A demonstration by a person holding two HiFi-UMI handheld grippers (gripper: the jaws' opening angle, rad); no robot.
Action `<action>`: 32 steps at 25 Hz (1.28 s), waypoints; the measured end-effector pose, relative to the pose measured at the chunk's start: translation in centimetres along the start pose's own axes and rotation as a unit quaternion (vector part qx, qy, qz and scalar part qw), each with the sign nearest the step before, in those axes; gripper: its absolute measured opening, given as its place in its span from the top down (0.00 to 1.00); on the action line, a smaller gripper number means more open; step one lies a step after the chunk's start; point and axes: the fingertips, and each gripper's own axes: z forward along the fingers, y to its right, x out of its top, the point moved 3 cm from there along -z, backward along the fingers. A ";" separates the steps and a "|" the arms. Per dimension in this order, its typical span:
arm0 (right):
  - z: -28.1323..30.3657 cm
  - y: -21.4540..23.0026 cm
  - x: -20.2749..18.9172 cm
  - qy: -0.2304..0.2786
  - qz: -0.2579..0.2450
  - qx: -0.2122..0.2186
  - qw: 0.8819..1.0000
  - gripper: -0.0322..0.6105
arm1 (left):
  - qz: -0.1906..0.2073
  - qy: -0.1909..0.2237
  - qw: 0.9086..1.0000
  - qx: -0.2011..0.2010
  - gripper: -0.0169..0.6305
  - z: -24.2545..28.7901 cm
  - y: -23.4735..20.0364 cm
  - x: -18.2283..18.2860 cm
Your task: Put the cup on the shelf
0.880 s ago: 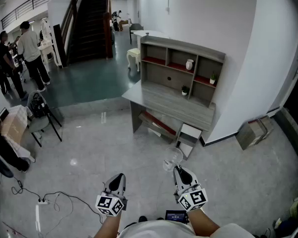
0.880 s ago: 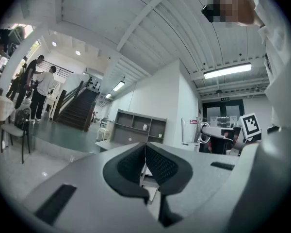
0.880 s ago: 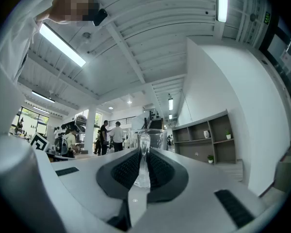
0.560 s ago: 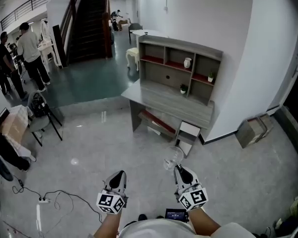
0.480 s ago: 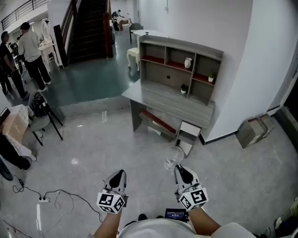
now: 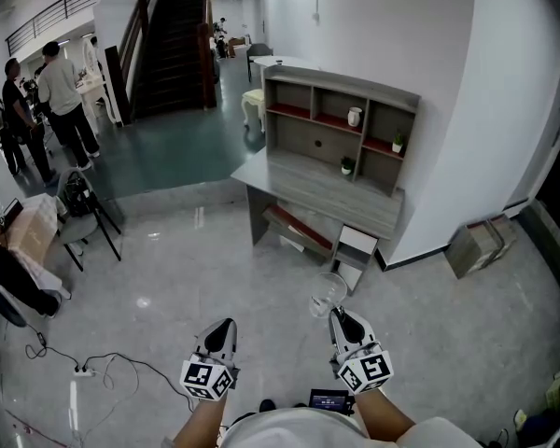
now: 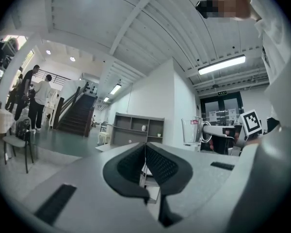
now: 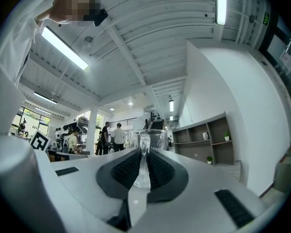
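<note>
Left gripper (image 7: pixel 145 165): jaws pressed together, nothing between them. Right gripper (image 8: pixel 141 171): jaws clamped on the handle of a clear glass cup (image 8: pixel 146 141), held upright in the air just ahead, looks empty. Likely rigid, slick and breakable, and the thin handle pinch may let it swivel. Far ahead is the shelf (image 6: pixel 341 129) above the worktop (image 6: pixel 327 199). It holds a white jug (image 6: pixel 355 117) and two potted plants (image 6: pixel 398 145).
</note>
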 end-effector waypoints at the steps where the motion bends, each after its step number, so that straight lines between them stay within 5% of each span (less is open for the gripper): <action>1: -0.1 0.0 0.1 0.001 -0.001 0.001 1.000 0.88 | -0.001 0.000 1.000 -0.001 0.95 0.0 0.1 0.0; 32: -4.2 5.8 0.9 0.013 -0.006 -0.004 1.000 0.88 | -0.006 0.005 1.000 -0.009 0.95 2.7 6.4 -0.7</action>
